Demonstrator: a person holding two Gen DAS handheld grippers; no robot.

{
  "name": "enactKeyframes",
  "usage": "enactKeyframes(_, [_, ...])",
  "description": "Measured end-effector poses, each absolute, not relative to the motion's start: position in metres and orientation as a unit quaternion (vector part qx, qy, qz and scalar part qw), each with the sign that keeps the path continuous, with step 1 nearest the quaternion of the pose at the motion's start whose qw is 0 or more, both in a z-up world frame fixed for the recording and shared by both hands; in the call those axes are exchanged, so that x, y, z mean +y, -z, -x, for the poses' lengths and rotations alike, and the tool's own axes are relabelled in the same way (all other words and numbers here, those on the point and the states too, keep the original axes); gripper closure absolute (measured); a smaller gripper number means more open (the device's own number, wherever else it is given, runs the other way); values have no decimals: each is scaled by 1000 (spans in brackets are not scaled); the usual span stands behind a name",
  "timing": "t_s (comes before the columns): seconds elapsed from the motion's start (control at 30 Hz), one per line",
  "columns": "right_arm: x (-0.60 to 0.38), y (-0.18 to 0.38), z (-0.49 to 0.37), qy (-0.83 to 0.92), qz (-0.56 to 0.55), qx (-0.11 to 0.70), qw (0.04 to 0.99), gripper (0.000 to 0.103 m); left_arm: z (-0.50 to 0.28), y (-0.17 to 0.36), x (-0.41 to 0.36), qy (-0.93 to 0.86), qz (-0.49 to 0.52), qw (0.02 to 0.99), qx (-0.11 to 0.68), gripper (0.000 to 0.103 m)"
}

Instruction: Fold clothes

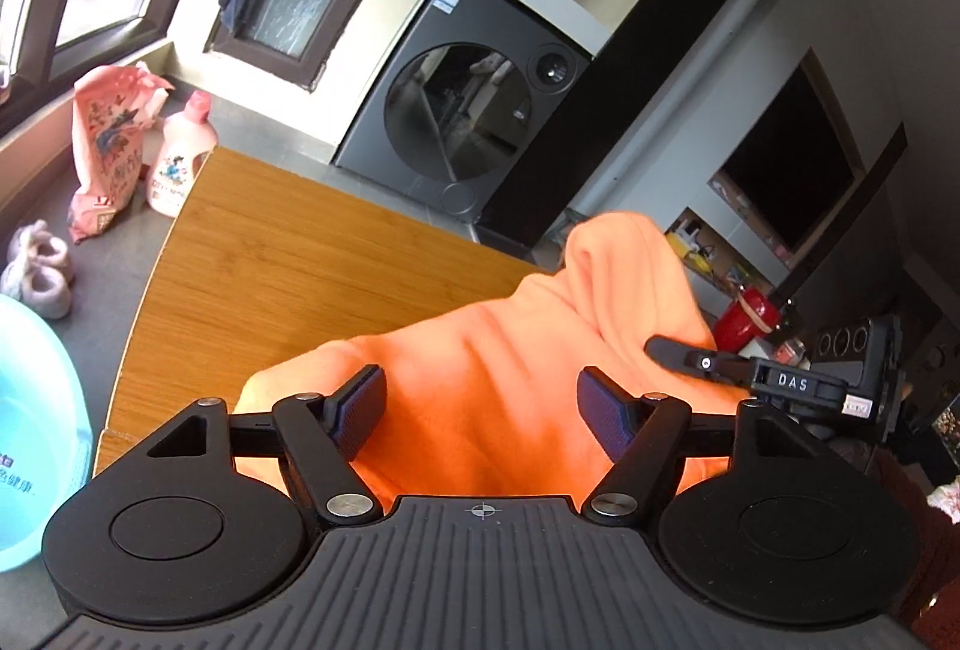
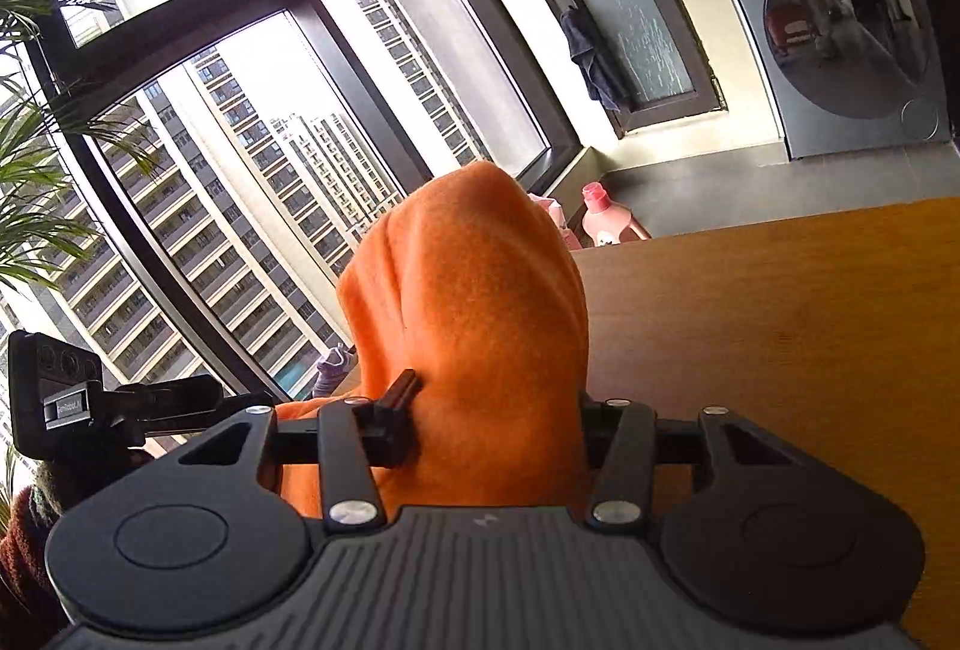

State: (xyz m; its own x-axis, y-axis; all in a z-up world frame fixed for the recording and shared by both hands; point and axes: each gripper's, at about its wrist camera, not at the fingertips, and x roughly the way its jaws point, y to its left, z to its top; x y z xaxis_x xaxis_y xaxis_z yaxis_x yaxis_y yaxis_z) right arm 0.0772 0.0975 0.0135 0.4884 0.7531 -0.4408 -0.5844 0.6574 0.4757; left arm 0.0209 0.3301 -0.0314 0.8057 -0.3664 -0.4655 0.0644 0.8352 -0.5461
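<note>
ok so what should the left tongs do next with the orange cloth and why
Probably close the left tongs on the orange cloth: they stand open with fabric bunched between the pads, while the right tongs hold a raised fold above the wooden table. Both need a hold.

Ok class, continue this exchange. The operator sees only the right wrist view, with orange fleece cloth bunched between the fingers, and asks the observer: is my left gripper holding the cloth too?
Observer: No. The left gripper is open, its blue pads apart above the orange fleece cloth.
Operator: Where does the rest of the cloth lie?
Observer: Spread on the wooden table; only the part at the right gripper rises in a peak.
Operator: Anything beside the table on that side?
Observer: A light blue plastic basin sits past the table's left edge.
</note>
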Motion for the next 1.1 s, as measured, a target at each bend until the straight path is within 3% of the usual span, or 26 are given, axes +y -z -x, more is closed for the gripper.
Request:
enactKeyframes(0.2, [113, -47, -73, -368, -24, 286, 884, 56, -33, 68, 295, 189, 233, 889, 345, 35])
enactKeyframes(0.3, [154, -68, -42, -365, 148, 203, 897, 56, -39, 73, 286, 216, 249, 881, 340, 32])
enactKeyframes(0.43, [211, -56, 10, -370, 384, 77, 842, 56, -37, 78, 292, 228, 273, 873, 334, 32])
enactKeyframes(0.57, [239, -28, 32, -368, 501, -1, 783, 56, -24, 79, 308, 235, 304, 864, 325, 30])
enactKeyframes(0.9, [259, 42, 82, -362, 651, -139, 652, 52, 28, 7, 353, 179, 319, 907, 208, 16])
enactKeyframes(1.03, [266, 45, 92, -384, 645, -140, 646, 46, 6, 17, 337, 185, 355, 888, 225, 15])
enactKeyframes(1.1, [266, 24, 88, -421, 609, -89, 667, 41, -4, 27, 331, 173, 350, 889, 240, 20])
